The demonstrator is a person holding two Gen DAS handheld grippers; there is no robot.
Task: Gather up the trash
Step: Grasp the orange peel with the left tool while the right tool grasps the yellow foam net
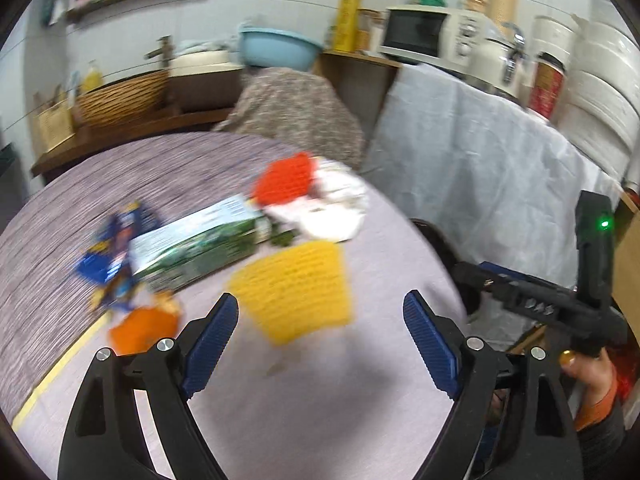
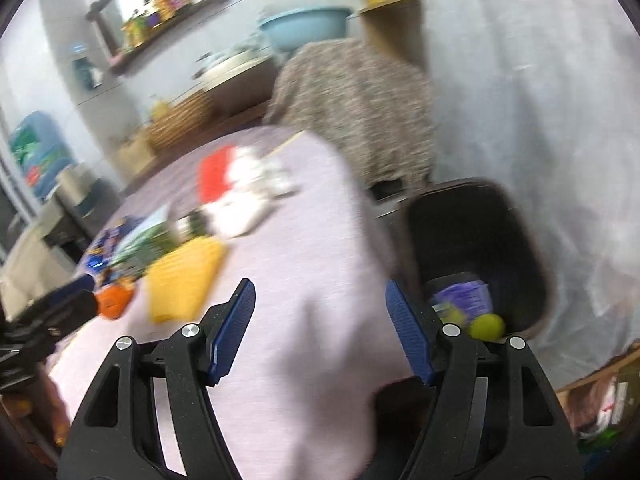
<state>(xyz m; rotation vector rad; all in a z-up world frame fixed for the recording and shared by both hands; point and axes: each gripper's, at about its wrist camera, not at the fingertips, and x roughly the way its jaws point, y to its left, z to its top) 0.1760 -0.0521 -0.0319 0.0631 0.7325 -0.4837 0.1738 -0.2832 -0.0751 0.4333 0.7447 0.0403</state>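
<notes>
Trash lies on a round table with a lilac cloth (image 1: 320, 400): a yellow ridged cup (image 1: 294, 290), a red one (image 1: 286, 178), white crumpled paper (image 1: 338, 204), a green-white carton (image 1: 196, 246), a blue wrapper (image 1: 112, 256) and an orange piece (image 1: 142, 326). My left gripper (image 1: 320, 320) is open and empty, just short of the yellow cup. My right gripper (image 2: 320, 304) is open and empty over the table edge. A dark bin (image 2: 516, 220) beside the table holds a purple packet (image 2: 464, 294) and a yellow-green ball (image 2: 486, 326).
A chair with patterned cloth (image 1: 296, 116) stands behind the table. A white sheet (image 1: 480, 168) drapes furniture at the right, with a microwave (image 1: 420, 32) and pots above. A wooden bench with a basket (image 1: 120, 98) runs at the back left.
</notes>
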